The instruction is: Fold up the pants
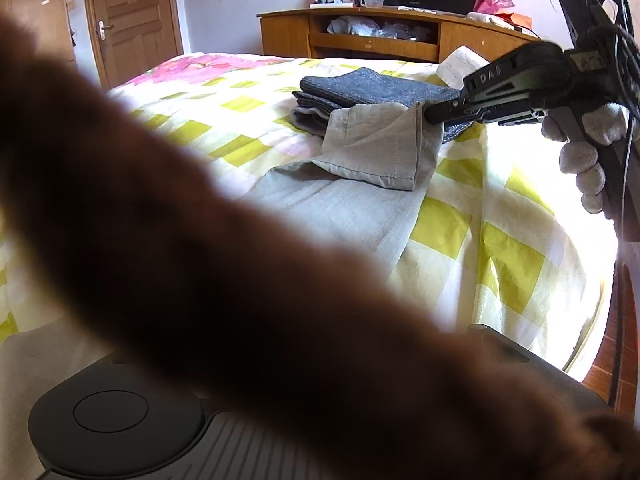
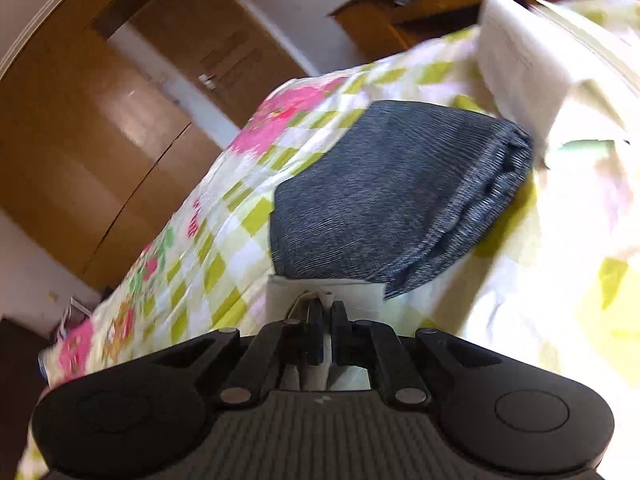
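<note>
Light grey pants (image 1: 352,196) lie spread on the bed. My right gripper (image 1: 434,114) is shut on one leg's hem and holds it lifted, so the leg end (image 1: 380,148) hangs folded over above the cloth. In the right wrist view the gripper (image 2: 326,306) pinches pale fabric (image 2: 320,294) between its closed fingers. My left gripper's fingers are hidden behind a blurred brown sleeve (image 1: 240,260) that crosses the left wrist view; only its body (image 1: 120,416) shows at the bottom.
A folded dark grey garment (image 1: 360,92) (image 2: 392,200) lies on the checked yellow bedspread (image 1: 500,240) just beyond the held hem. A white folded item (image 1: 460,64) lies behind it. A wooden TV cabinet (image 1: 380,36) stands past the bed, a door (image 1: 132,16) at left.
</note>
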{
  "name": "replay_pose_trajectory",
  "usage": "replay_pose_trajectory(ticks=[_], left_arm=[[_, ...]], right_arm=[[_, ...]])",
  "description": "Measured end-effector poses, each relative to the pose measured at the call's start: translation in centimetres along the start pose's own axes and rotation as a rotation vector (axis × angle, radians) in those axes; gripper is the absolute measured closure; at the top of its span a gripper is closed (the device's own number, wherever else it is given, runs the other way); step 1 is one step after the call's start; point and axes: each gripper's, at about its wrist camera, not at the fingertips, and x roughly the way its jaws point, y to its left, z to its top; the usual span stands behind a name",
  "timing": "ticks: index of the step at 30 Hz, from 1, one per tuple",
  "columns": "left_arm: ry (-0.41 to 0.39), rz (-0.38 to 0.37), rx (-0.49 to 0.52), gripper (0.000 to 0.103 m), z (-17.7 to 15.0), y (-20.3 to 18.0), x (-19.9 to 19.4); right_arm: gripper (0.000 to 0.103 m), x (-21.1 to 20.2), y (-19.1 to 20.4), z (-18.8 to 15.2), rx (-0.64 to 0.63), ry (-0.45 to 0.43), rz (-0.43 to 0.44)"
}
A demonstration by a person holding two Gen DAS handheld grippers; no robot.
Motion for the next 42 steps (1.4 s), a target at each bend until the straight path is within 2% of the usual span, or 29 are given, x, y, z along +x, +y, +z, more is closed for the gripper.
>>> replay_pose_trajectory(ticks=[3, 6, 11, 14, 15, 16, 17, 19, 20, 22, 23, 24, 25, 26, 27, 28, 29, 31, 33, 36, 37, 40, 42], left_arm=[[0.005, -0.006, -0.019, 0.051, 0.1, 0.2, 0.3], [-0.002, -0.014, -0.011, 0.051, 0.2, -0.1, 0.3], [0.006, -0.019, 0.012, 0.048, -0.1, -0.5, 0.5], [0.004, -0.019, 0.001, 0.048, -0.1, -0.3, 0.3], [0.003, -0.017, -0.002, 0.048, -0.2, -0.3, 0.2], [0.003, -0.013, -0.005, 0.048, -0.2, -0.2, 0.2], [0.003, -0.012, -0.008, 0.048, -0.3, -0.1, 0.2], [0.008, -0.011, -0.015, 0.048, -0.3, 0.1, 0.3], [0.01, -0.009, -0.017, 0.048, -0.3, 0.2, 0.4], [0.01, -0.005, -0.017, 0.048, -0.2, 0.2, 0.2], [0.005, -0.002, -0.018, 0.048, 0.0, 0.2, -0.1], [-0.005, -0.001, -0.019, 0.048, 0.1, 0.3, -0.5], [-0.024, -0.005, -0.022, 0.048, 0.4, 0.2, -1.1], [-0.042, -0.013, -0.028, 0.046, 0.6, 0.2, -1.6], [-0.062, -0.021, -0.037, 0.043, 0.7, 0.1, -2.0], [-0.073, -0.031, -0.044, 0.038, 0.9, 0.0, -2.2], [-0.073, -0.044, -0.047, 0.038, 0.9, -0.2, -2.1], [-0.058, -0.046, -0.028, 0.038, 0.7, -0.8, -1.6], [-0.032, -0.038, 0.003, 0.038, 0.2, -1.4, -1.2], [-0.006, -0.035, 0.013, 0.038, -0.7, -1.4, -1.5], [-0.003, -0.032, 0.009, 0.038, -1.0, -1.2, -1.7], [-0.001, -0.03, -0.022, 0.038, -1.2, -0.7, -2.0], [0.002, -0.029, -0.037, 0.038, -1.3, -0.5, -1.8]], right_arm=[[0.074, 0.0, -0.2, -0.6, -0.055, 0.015, -0.042], [0.055, 0.0, 0.1, -1.5, -0.101, 0.038, -0.018], [0.05, 1.8, 0.7, -2.2, -0.155, 0.097, -0.016], [0.05, 2.9, 0.7, -2.6, -0.162, 0.093, 0.015], [0.053, 3.1, 0.6, -2.6, -0.148, 0.094, 0.041], [0.062, 3.3, 0.5, -2.6, -0.107, 0.103, 0.077], [0.081, 3.6, 0.2, -2.4, -0.049, 0.125, 0.119], [0.081, 3.4, -0.5, -1.8, 0.154, 0.166, 0.235], [0.081, 2.3, -0.5, -1.2, 0.238, 0.153, 0.319], [0.082, -0.7, -0.3, -0.1, 0.326, 0.071, 0.438], [0.082, -2.0, -0.4, 0.1, 0.345, 0.025, 0.454], [0.082, -3.1, -0.7, -0.1, 0.356, -0.03, 0.43], [0.082, -3.3, -1.1, -0.5, 0.358, -0.044, 0.377], [0.082, -2.4, -1.9, -1.0, 0.385, 0.006, 0.29], [0.082, -1.2, -2.6, -1.7, 0.427, 0.093, 0.228], [0.082, -0.7, -3.1, -2.4, 0.454, 0.141, 0.206], [0.082, -0.5, -3.3, -3.1, 0.455, 0.162, 0.187], [0.082, -1.1, -3.1, -3.5, 0.427, 0.139, 0.158], [0.082, -2.2, -2.5, -2.9, 0.435, 0.106, 0.216], [0.082, -3.5, -0.7, -1.4, 0.346, 0.016, 0.21], [0.082, -3.2, -0.9, -1.3, 0.358, 0.023, 0.198], [0.082, -1.8, -2.5, -1.8, 0.412, 0.1, 0.089], [0.082, -2.6, -2.5, -2.4, 0.435, 0.092, 0.113]])
